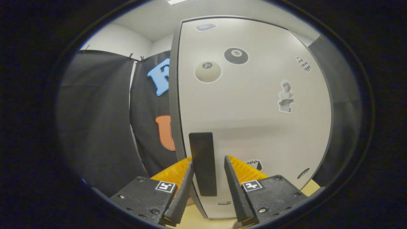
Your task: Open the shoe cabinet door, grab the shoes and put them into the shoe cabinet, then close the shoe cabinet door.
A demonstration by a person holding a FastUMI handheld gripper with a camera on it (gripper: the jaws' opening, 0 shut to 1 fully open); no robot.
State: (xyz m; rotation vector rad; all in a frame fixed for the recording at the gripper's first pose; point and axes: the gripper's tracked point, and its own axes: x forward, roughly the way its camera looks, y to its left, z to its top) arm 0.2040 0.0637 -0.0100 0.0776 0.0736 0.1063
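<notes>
The shoe cabinet door (254, 121) is standing straight ahead, white, dotted with stickers — an eight-ball sticker (236, 56), a pale ball sticker (208, 72), a bust sticker (285, 96). Black booth cloth (98, 124) is hanging beside it. The claw (208, 167) is pointing level at the door, its fingers flanking the dark upright handle (202, 163) — whether they are pressing on it, I cannot tell.

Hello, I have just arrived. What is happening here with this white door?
A person is working a hand-held claw at the shoe cabinet door, a white panel with stickers on it. The dark handle of the door stands between the two fingers, with a gap on each side, so the claw is open around it and not yet gripping. From this view I cannot tell whether the door is shut or partly open.
</notes>
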